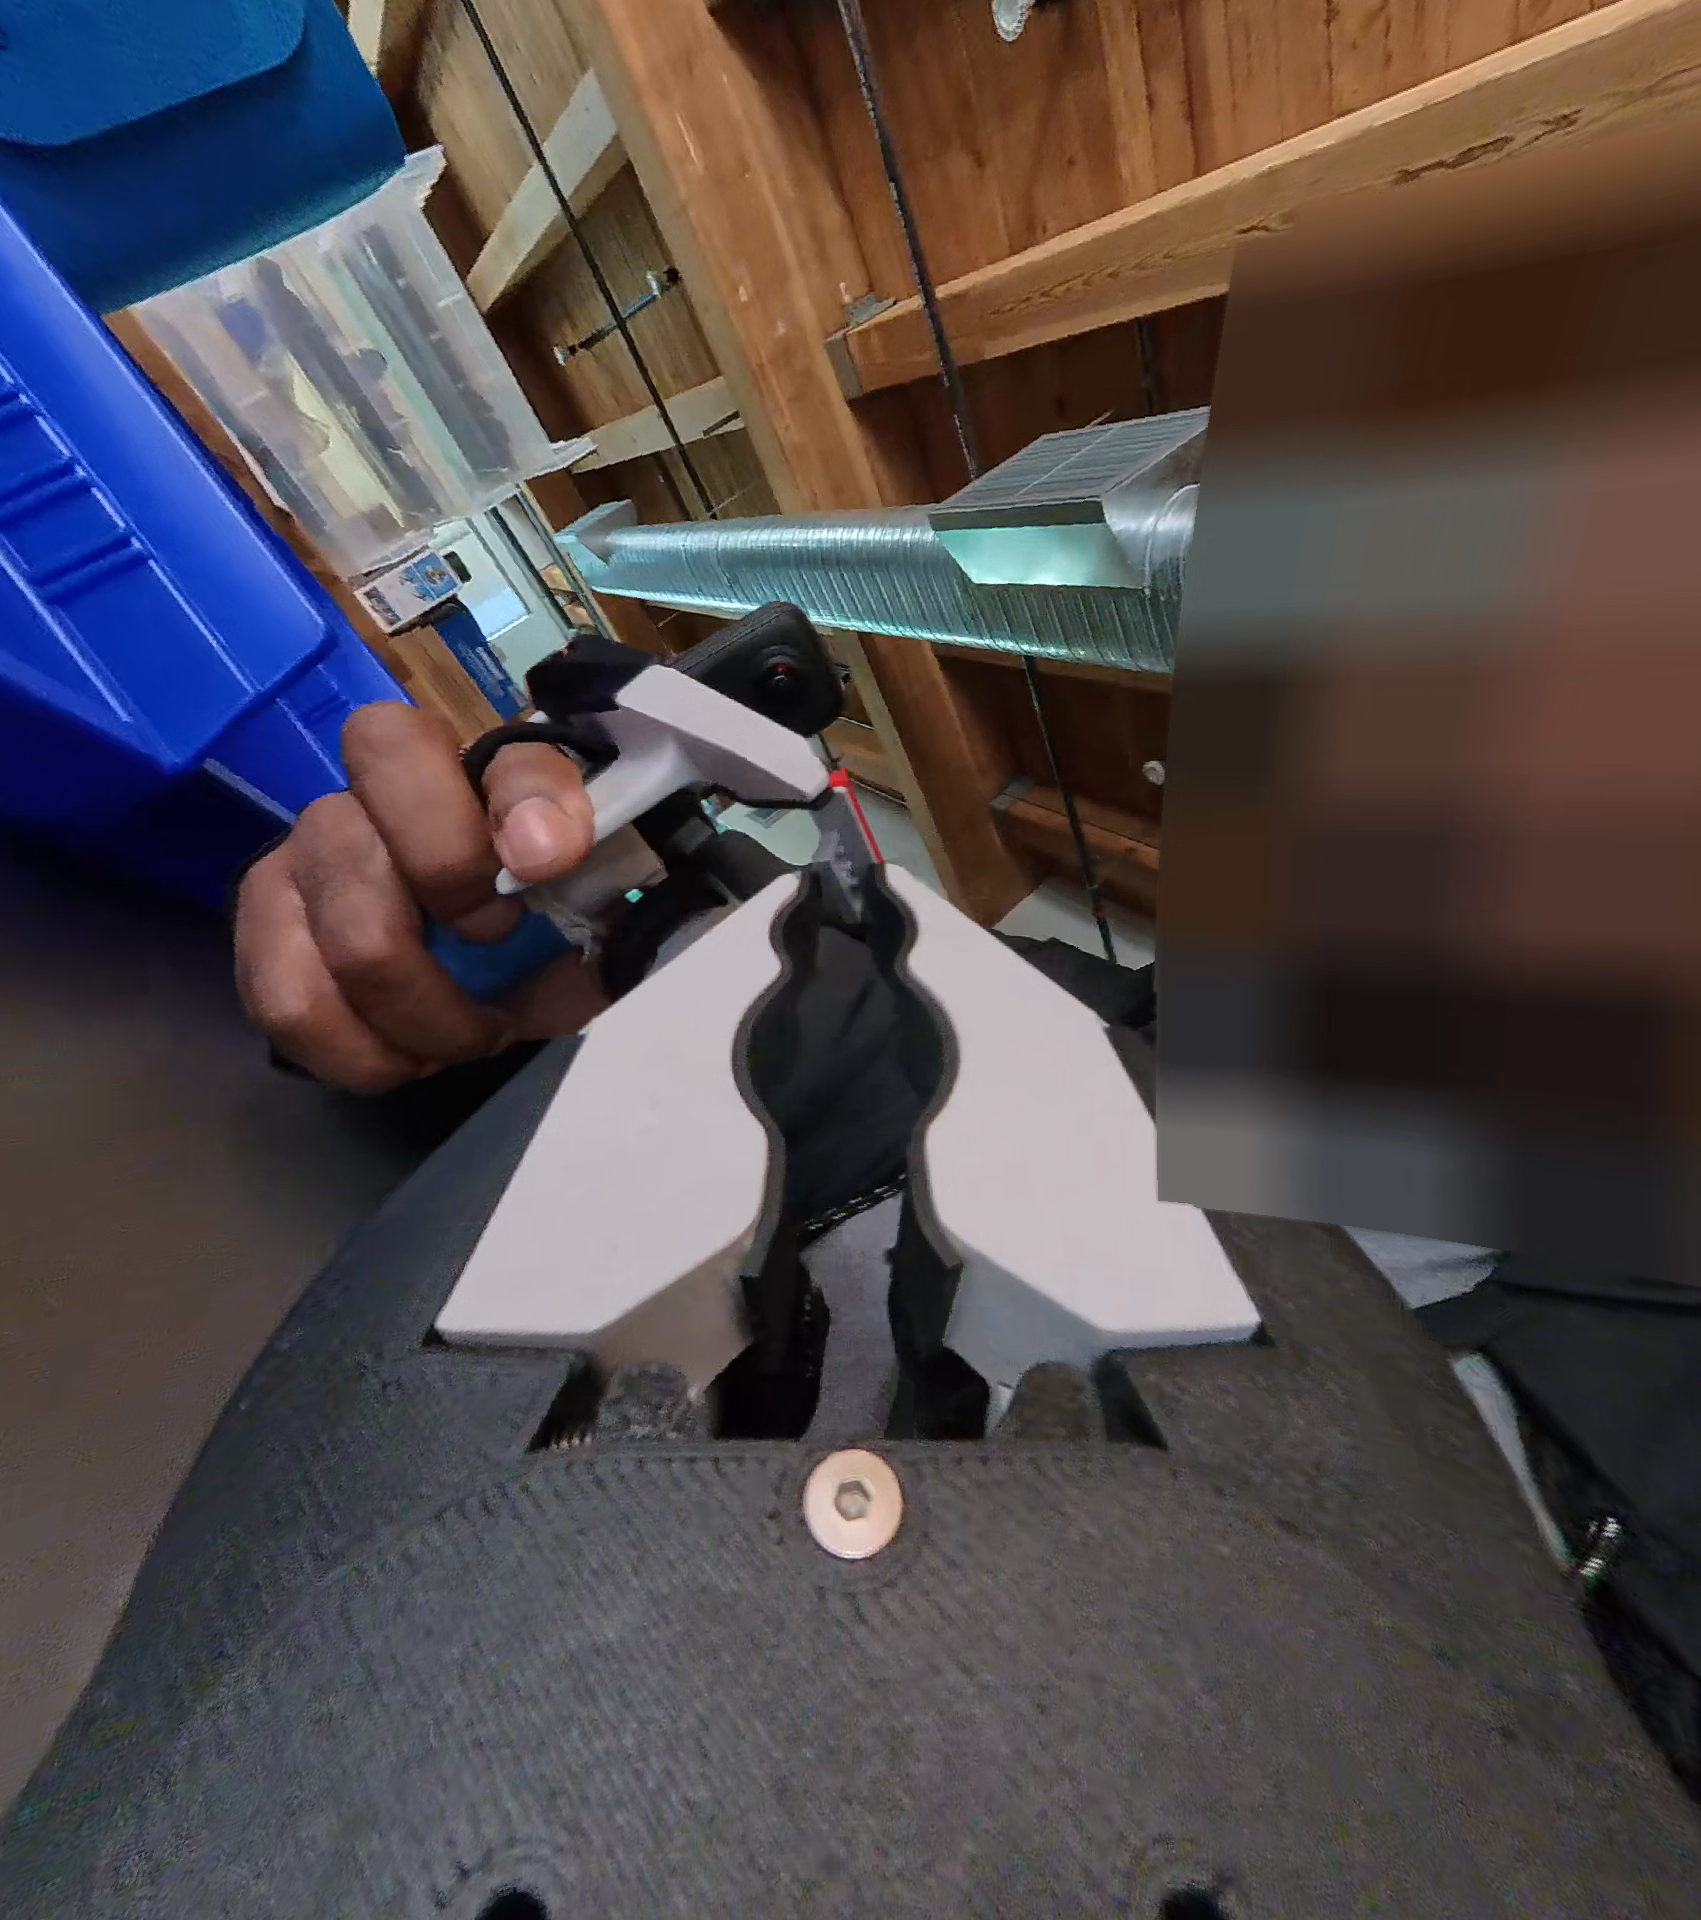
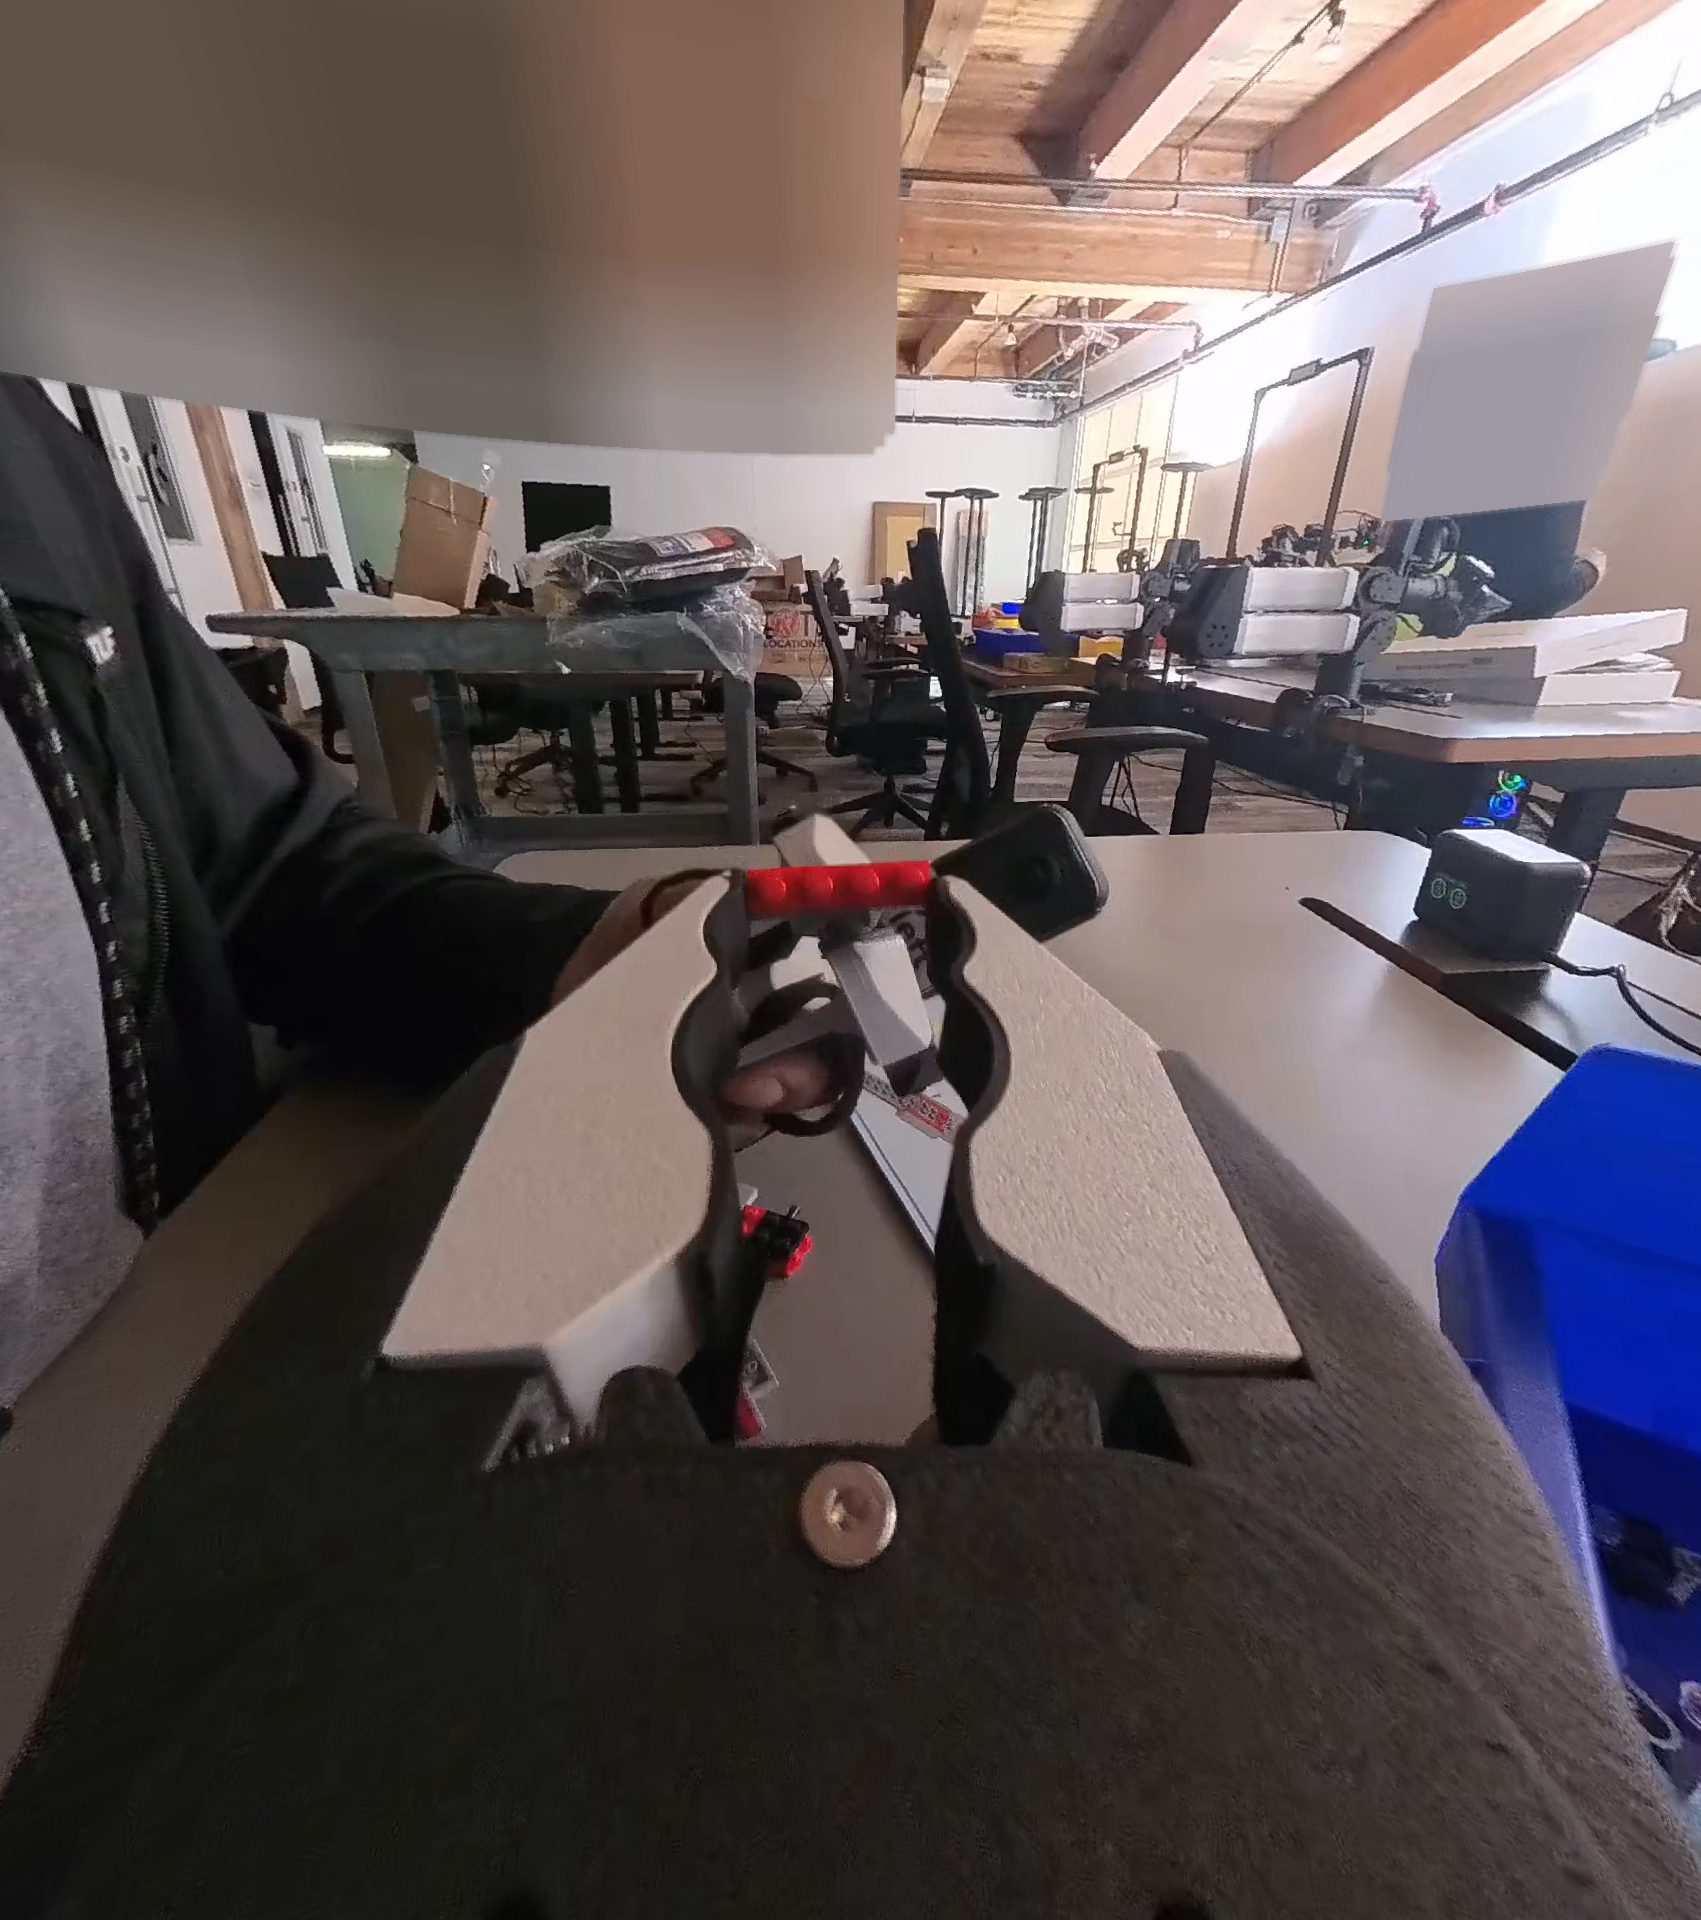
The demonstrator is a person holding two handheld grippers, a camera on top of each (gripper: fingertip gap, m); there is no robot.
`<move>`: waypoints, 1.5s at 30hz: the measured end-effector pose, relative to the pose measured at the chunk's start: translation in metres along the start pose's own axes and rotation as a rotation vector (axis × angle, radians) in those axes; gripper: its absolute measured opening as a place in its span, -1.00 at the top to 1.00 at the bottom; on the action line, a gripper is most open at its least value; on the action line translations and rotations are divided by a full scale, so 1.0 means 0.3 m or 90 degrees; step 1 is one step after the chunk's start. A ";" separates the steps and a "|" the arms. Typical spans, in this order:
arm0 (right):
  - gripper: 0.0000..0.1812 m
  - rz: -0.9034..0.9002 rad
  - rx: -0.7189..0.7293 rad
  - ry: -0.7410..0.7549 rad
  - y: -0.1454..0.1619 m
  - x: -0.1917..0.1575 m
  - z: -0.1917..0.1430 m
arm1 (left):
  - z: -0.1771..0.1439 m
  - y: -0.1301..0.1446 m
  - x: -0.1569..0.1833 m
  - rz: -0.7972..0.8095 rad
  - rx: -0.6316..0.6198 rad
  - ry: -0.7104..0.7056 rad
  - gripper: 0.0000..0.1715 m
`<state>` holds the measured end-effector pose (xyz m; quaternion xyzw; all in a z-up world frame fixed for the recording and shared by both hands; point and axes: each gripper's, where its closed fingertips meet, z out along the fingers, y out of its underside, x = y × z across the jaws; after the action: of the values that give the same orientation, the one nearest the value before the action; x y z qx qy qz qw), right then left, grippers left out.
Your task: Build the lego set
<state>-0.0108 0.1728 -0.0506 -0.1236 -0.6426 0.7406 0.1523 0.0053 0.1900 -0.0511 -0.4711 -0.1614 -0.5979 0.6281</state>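
Right hand-held gripper point(image 2: 838, 891) around one red brick point(image 2: 835, 889).

- In the right wrist view the blue bin point(image 2: 1646, 1340) walls off the 4 o'clock side.
- The person's dark sleeve point(image 2: 389, 935) closes off 9 o'clock.
- A black box point(image 2: 1500, 906) with its cable sits on the table point(image 2: 1241, 987) at 2 o'clock; bare tabletop lies between it and the fingers.
- In the left wrist view the right gripper point(image 1: 841, 831) meets the fingertips at 12 o'clock, blocking the way ahead.
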 end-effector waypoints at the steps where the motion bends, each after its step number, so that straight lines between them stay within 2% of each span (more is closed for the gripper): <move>1: 0.59 -0.005 -0.006 -0.002 0.002 -0.002 -0.001 | 0.000 0.003 -0.005 0.006 -0.001 -0.005 0.95; 9: 0.59 -0.013 -0.055 -0.001 0.025 0.007 -0.012 | -0.006 0.006 -0.027 0.006 -0.003 -0.023 0.96; 17: 0.59 -0.009 -0.101 -0.059 0.043 -0.030 -0.021 | -0.008 0.045 -0.028 0.062 -0.075 -0.046 0.96; 20: 0.59 -0.012 -0.107 -0.069 0.041 -0.037 -0.025 | -0.004 0.051 -0.027 0.067 -0.078 -0.042 0.96; 26: 0.55 -0.036 -0.106 -0.067 0.021 -0.034 -0.037 | 0.000 0.034 -0.008 0.088 -0.050 -0.017 0.96; 31: 0.53 -0.059 -0.118 -0.050 -0.003 0.000 -0.045 | -0.011 -0.042 0.042 0.203 0.040 -0.009 0.96; 35: 0.53 -0.103 -0.126 -0.055 -0.050 0.013 -0.032 | -0.006 -0.048 0.061 0.241 0.044 -0.020 0.96; 38: 0.53 -0.193 -0.150 -0.048 -0.069 0.015 -0.005 | -0.011 -0.068 0.064 0.267 0.064 -0.044 0.96; 45: 0.57 -0.382 -0.158 0.039 -0.068 0.034 0.025 | -0.036 -0.110 0.051 0.332 0.098 -0.125 0.96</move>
<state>-0.0217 0.1723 -0.0291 0.0314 -0.7308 0.5749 0.3667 -0.0247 0.1775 -0.0318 -0.5033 -0.1399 -0.3535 0.7760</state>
